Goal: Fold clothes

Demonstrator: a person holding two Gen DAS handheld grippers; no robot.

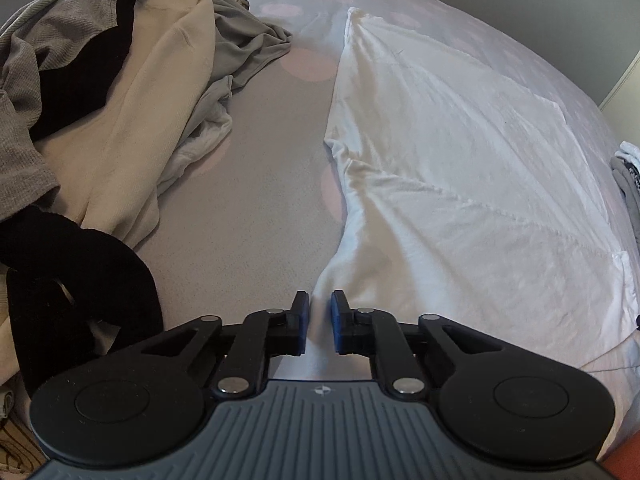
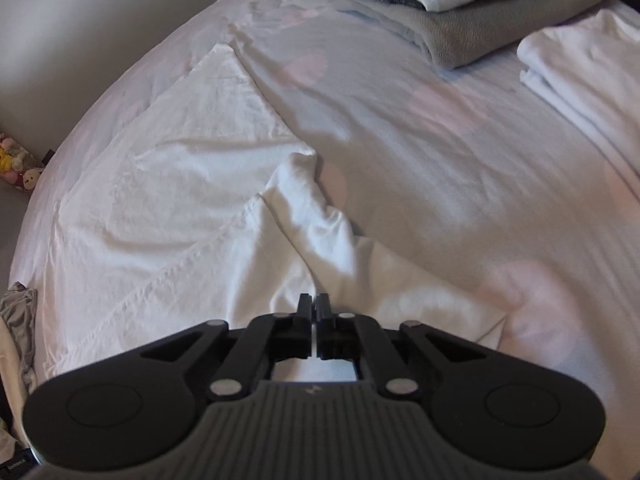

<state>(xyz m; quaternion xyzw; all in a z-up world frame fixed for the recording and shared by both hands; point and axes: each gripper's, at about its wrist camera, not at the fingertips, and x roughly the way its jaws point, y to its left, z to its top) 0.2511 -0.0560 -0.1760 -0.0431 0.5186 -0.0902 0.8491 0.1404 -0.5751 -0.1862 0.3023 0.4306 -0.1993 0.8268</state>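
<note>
Several items sit folded in a stack [image 2: 460,8]; an unfolded pile [image 1: 100,100] remains. I have the white garment [image 1: 460,160] spread on the bed [image 1: 248,200], right gripper [image 2: 314,312] clamped on its edge, left gripper [image 1: 320,320] slightly parted around a ridge.

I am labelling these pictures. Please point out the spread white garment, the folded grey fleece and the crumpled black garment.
spread white garment [image 1: 460,168], left wrist view, flat middle.
folded grey fleece [image 2: 480,36], right wrist view, folded front edge.
crumpled black garment [image 1: 80,272], left wrist view, lower bunch.
</note>
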